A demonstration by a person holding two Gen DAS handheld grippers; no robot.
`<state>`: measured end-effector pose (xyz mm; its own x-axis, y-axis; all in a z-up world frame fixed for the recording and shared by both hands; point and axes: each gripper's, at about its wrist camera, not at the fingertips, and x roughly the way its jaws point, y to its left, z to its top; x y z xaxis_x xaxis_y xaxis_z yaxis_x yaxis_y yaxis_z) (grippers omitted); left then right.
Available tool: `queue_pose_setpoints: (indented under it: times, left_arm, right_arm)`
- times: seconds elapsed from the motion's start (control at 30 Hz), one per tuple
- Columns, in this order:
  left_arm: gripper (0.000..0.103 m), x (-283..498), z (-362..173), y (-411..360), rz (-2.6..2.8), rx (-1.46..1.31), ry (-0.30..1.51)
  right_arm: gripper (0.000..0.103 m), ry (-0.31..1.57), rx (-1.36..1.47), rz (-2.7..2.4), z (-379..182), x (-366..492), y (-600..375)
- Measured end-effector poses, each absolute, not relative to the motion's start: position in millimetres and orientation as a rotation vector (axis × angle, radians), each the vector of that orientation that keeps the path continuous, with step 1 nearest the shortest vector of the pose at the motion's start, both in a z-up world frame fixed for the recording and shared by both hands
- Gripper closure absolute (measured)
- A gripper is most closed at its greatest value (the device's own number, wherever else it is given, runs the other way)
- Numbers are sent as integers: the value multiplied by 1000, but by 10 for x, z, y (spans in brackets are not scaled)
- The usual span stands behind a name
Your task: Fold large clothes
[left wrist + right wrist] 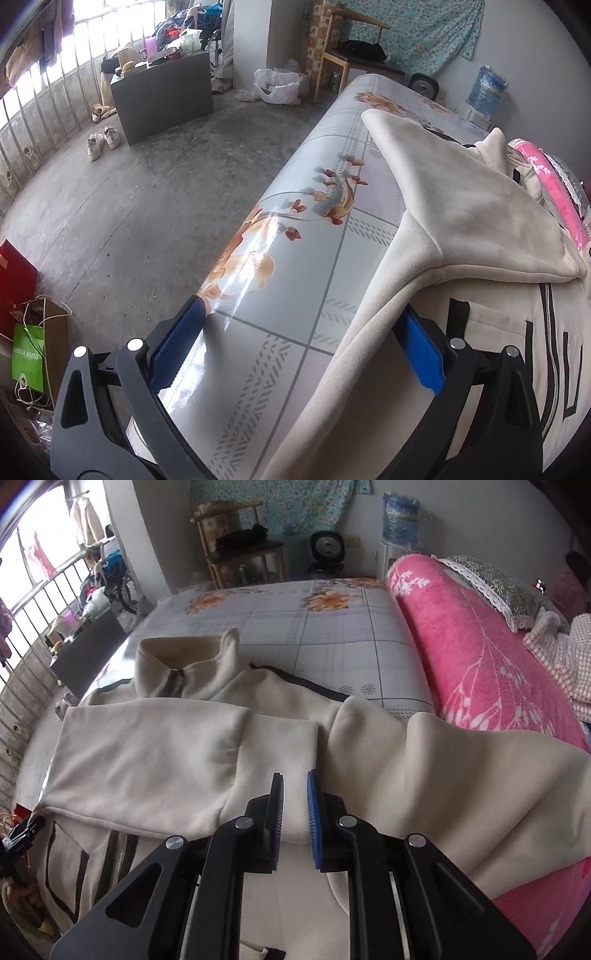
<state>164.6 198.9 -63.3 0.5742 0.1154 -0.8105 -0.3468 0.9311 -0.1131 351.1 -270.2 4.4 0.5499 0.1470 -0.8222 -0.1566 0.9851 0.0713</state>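
Observation:
A cream zip jacket (155,760) with black trim lies on a table with a glossy floral grey cloth (332,642). Both sleeves are folded across its chest. It also shows in the left wrist view (461,206). My left gripper (306,325) is open wide at the jacket's left edge; its right finger (421,354) rests on the cream fabric and its left finger is over the bare cloth (280,280). My right gripper (295,808) is nearly closed, with the cuff of the right sleeve (295,746) between its fingers.
A pink blanket (480,672) lies along the table's right side with a pillow (495,583) on it. Beyond the table stand a wooden chair (240,550), a water jug (400,515) and a dark low cabinet (162,92). Shoes (103,140) and bags (29,354) lie on the concrete floor.

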Motion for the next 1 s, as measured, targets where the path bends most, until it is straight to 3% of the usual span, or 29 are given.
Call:
queue_pose_setpoints:
  times: [0.23, 0.43, 0.53, 0.63, 1.0]
  left_arm:
    - [8, 1639, -656, 2013, 284, -295, 916]
    - [8, 1588, -606, 2069, 253, -342, 903]
    - [8, 1431, -468, 2055, 193, -363, 842]
    - [8, 1245, -313, 2031, 121, -361, 782]
    - [8, 610, -211, 2039, -14, -333, 788]
  right_arm:
    - [89, 1093, -68, 206, -448, 3575, -2526]
    - [89, 1080, -27, 182, -356, 3447, -2569]
    - [80, 1033, -19, 212, -171, 3157, -2546]
    - [60, 1003, -13, 198, -68, 2828, -2592]
    - [37, 1002, -4, 64, -271, 1559, -2860]
